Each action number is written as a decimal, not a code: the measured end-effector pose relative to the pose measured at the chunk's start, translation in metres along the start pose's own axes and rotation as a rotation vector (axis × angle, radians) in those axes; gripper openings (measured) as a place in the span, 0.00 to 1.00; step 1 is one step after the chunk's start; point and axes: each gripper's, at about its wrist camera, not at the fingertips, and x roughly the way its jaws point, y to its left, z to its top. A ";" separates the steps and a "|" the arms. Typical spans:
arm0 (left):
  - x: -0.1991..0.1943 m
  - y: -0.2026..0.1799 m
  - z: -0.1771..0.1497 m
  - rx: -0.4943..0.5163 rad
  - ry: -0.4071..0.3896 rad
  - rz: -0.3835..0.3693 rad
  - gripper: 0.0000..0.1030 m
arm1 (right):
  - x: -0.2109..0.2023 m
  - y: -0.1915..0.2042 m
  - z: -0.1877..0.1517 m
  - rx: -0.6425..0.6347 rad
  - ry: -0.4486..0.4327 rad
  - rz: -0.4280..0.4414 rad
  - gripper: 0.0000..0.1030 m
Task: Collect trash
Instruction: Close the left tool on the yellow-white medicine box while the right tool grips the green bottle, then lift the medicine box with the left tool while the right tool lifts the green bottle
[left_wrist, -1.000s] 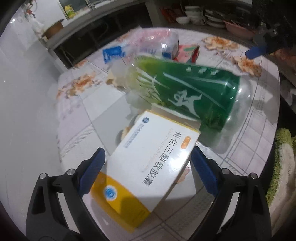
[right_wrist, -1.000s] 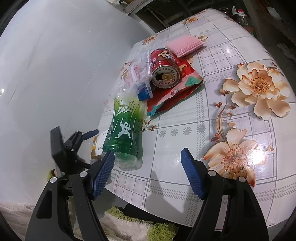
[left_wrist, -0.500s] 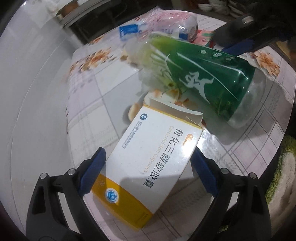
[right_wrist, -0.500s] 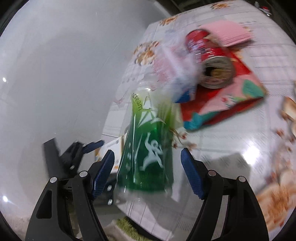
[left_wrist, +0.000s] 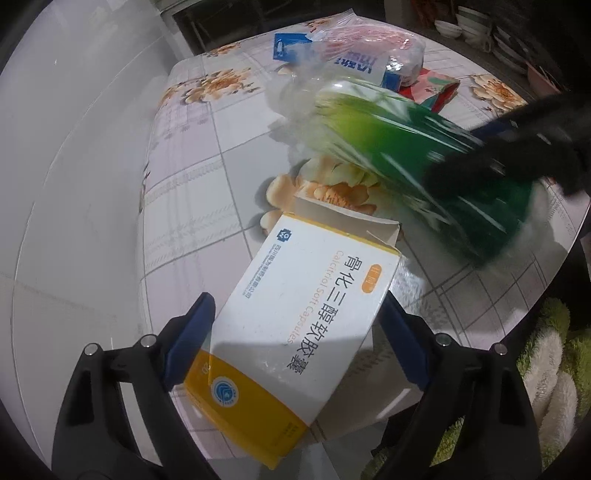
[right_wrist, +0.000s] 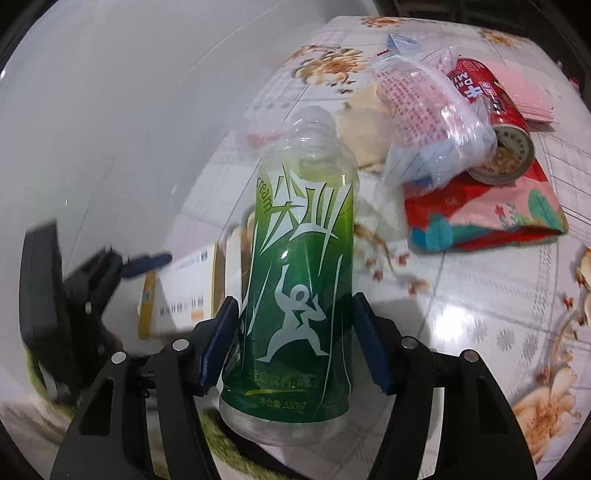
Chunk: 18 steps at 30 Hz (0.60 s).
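Observation:
A white and yellow medicine box (left_wrist: 295, 332) lies on the table between the fingers of my left gripper (left_wrist: 295, 339), which is closed on its sides. The box also shows in the right wrist view (right_wrist: 184, 291). An empty green-labelled plastic bottle (right_wrist: 299, 280) lies on its side between the blue pads of my right gripper (right_wrist: 295, 343), which touch its lower body. In the left wrist view the bottle (left_wrist: 388, 147) is blurred, with the right gripper's black arm across it.
A clear plastic bag (right_wrist: 424, 110), a red can (right_wrist: 495, 125) on its side, a red and pink pouch (right_wrist: 498, 218) and a pink pad (right_wrist: 524, 92) lie beyond on the floral table (right_wrist: 480, 295). A green and white rug (left_wrist: 546, 369) lies below the table's edge.
My right gripper has moved in over the green bottle and its pads have closed against it. My left gripper stays around the medicine box.

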 end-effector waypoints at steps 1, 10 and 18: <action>0.000 0.000 0.000 -0.003 0.003 0.000 0.82 | -0.003 0.000 -0.007 -0.014 0.005 -0.003 0.59; -0.013 -0.024 -0.011 0.006 -0.003 -0.079 0.82 | -0.035 -0.001 -0.071 -0.064 0.028 -0.057 0.59; -0.020 -0.078 0.008 0.096 -0.043 -0.189 0.78 | -0.079 -0.050 -0.131 0.172 -0.052 -0.115 0.59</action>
